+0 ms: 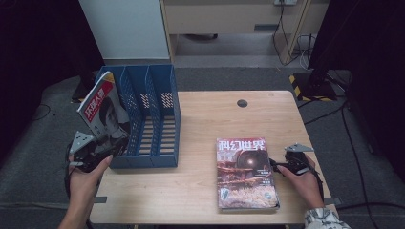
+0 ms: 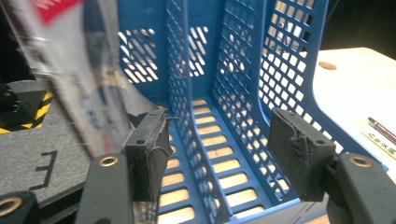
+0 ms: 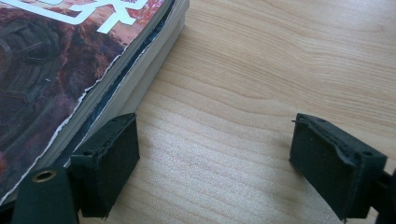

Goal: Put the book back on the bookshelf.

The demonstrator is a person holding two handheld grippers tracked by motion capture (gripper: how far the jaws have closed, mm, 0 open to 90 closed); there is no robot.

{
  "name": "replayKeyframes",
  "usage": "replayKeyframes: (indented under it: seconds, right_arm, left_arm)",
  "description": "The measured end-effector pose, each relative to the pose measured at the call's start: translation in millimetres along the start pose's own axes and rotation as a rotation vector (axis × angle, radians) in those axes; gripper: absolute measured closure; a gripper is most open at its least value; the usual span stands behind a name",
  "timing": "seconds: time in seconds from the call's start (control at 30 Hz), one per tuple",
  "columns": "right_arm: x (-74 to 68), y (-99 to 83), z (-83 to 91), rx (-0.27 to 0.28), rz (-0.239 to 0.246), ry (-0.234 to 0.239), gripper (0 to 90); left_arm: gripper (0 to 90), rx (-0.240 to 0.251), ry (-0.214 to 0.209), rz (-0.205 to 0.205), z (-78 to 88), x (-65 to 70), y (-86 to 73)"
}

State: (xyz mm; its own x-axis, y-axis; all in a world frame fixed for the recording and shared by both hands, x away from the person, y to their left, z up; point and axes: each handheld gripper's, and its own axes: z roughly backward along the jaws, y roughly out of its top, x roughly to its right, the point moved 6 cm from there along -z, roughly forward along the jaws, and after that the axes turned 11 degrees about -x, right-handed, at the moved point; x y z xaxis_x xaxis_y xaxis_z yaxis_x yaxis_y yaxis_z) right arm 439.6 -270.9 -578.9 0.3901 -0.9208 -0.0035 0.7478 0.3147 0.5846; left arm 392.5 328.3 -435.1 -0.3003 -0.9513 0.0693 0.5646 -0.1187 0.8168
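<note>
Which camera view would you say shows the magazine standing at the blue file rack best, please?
The high view: the magazine shows whole, leaning at the left end of the blue file rack. The left gripper view has only a blurred strip of its cover. The right gripper view shows other magazines, stacked.

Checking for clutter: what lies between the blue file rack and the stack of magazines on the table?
Bare wooden tabletop, nothing else, in the high view, between the blue file rack and the stack of magazines.

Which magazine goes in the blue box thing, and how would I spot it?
Find the blue file rack at the wooden table's left end. Leaning in its leftmost slot is the red-and-white magazine, above the left gripper. Unlike the dark reddish stack lying flat, it stands upright.
</note>
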Motion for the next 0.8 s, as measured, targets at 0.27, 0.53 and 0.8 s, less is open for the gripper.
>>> replayKeyframes:
  seconds: [0.27, 0.53, 0.8]
  right_arm:
    - [0.1, 0.0, 0.0, 0.000, 0.001, 0.000, 15.8]
    - [0.7, 0.9, 1.1, -0.015, 0.016, -0.004, 16.1]
    - [-1.1, 9.6, 22.2, 0.070, 0.045, -0.024, 35.3]
  left_arm:
    - [37.5, -0.028, -0.025, -0.025, -14.3, 18.9, -0.9]
    - [37.6, -0.049, -0.075, -0.069, -28.0, 51.4, 3.2]
    - [37.4, -0.066, -0.144, -0.115, -47.4, 94.9, 8.4]
